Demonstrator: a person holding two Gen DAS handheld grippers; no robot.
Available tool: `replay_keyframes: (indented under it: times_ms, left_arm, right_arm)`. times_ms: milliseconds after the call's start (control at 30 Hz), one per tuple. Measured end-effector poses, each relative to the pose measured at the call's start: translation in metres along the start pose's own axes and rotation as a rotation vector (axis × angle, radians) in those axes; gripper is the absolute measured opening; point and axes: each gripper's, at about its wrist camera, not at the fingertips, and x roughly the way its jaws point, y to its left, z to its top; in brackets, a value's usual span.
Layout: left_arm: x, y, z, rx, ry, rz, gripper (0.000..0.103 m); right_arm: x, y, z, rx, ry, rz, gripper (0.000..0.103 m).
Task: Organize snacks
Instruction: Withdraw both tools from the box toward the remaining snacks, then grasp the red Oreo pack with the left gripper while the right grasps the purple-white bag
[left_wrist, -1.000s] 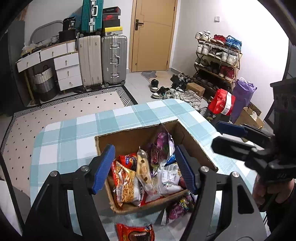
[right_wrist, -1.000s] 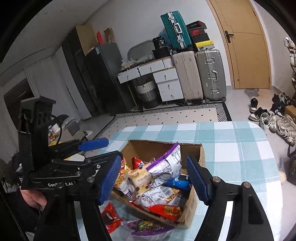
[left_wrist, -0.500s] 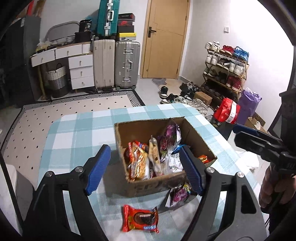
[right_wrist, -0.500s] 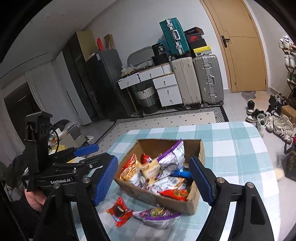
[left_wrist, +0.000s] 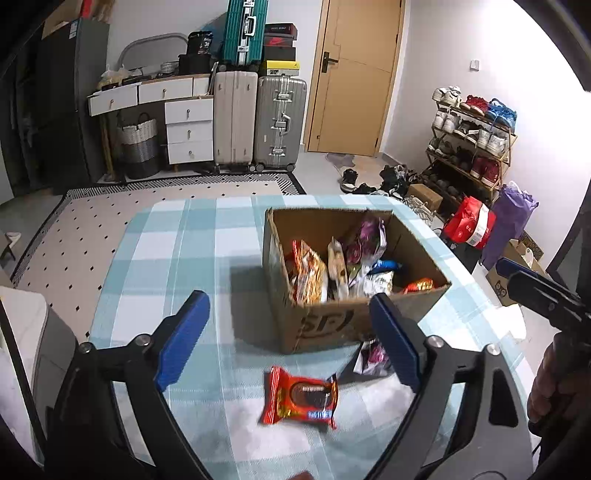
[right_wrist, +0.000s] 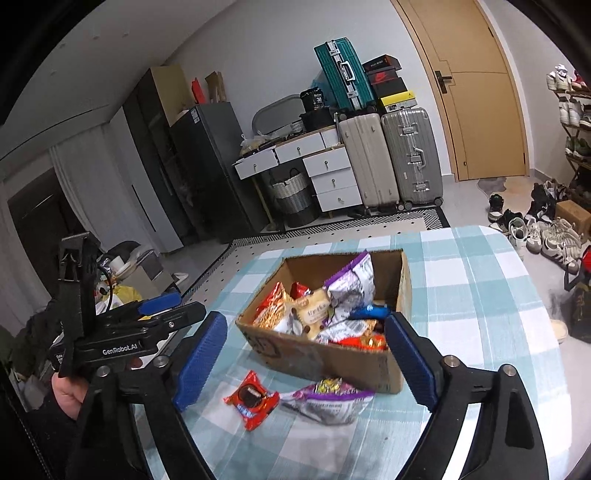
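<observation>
Most of the snacks stand packed in the cardboard box (left_wrist: 354, 295), which sits on the checked bench (left_wrist: 177, 258) ahead of my left jaws and slightly to their right, and ahead between my right jaws. Inside it I make out an orange-red crisp packet (left_wrist: 308, 273), a tall purple bag (right_wrist: 352, 282), a cream packet with brown spots (right_wrist: 314, 312), a blue wrapper (right_wrist: 369, 311) and a red-gold one near the front corner (left_wrist: 419, 285).

Two packets are left outside, by my reckoning the remaining work. The red cookie packet (left_wrist: 301, 398) lies flat on the cloth between my left jaws and just short of the box. The purple-and-white bag (right_wrist: 328, 400) lies just beside it, against the box's near wall, between my right jaws.

My left gripper (left_wrist: 291, 343) has its jaws wide apart and holds nothing; my right gripper (right_wrist: 306, 358) is the same, spread and unladen, both above the bench and touching nothing.

Writing: the box's near wall bears large dark letters that look like "SF", partly hidden by my left jaw. The body of the left gripper, seen from the right wrist, reads "GenRobot.AI". The packets' print is too blurred to read.
</observation>
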Motion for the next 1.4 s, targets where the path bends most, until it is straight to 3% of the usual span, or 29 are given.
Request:
replay_keyframes:
  times_ms: [100, 567, 900, 1400]
  left_arm:
    - [-0.004, 0.003, -0.010, -0.025, -0.006, 0.002, 0.102]
    - [0.003, 0.023, -0.064, -0.132, 0.028, 0.005, 0.102]
    - [0.034, 0.029, -0.100, -0.175, 0.097, -0.007, 0.102]
    - [0.104, 0.021, -0.113, -0.140, 0.211, -0.025, 0.102]
  right_arm:
    - [-0.002, 0.003, -0.010, -0.008, 0.013, -0.006, 0.090]
    - [-0.003, 0.019, -0.052, -0.055, 0.031, -0.021, 0.098]
    - [0.014, 0.012, -0.084, -0.041, 0.073, -0.028, 0.099]
    - [0.037, 0.007, -0.114, -0.096, 0.145, -0.057, 0.099]
